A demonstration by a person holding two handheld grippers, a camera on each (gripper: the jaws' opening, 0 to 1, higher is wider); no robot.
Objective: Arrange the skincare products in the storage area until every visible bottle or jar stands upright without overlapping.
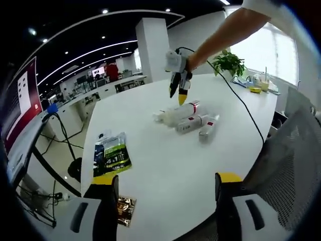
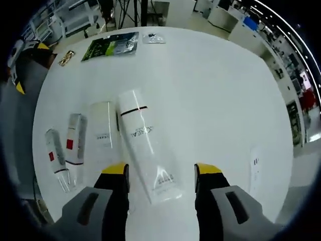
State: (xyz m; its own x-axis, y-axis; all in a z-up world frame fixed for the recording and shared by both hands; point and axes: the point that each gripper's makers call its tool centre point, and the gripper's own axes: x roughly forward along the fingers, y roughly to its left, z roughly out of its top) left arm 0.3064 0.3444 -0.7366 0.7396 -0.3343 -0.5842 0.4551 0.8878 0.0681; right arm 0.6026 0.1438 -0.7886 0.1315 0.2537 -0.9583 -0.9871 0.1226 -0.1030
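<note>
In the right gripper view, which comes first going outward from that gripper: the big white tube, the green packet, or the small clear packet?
1. Big white tube, lying flat, its end between the open jaws of the right gripper.
2. Green packet, at the table's far edge, left.
3. Small clear packet, just beyond, beside it.

Label print on the green packet [image 1: 112,154] is too small to read.

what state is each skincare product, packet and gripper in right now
large white tube with a dark band: lying flat, between the right gripper's open jaws
white box-shaped bottle: lying flat beside it
white tube with a red label: lying flat
small white tube with a red square: lying flat
green and black foil packet: lying flat
right gripper: open, holding nothing
left gripper: open, empty
</note>
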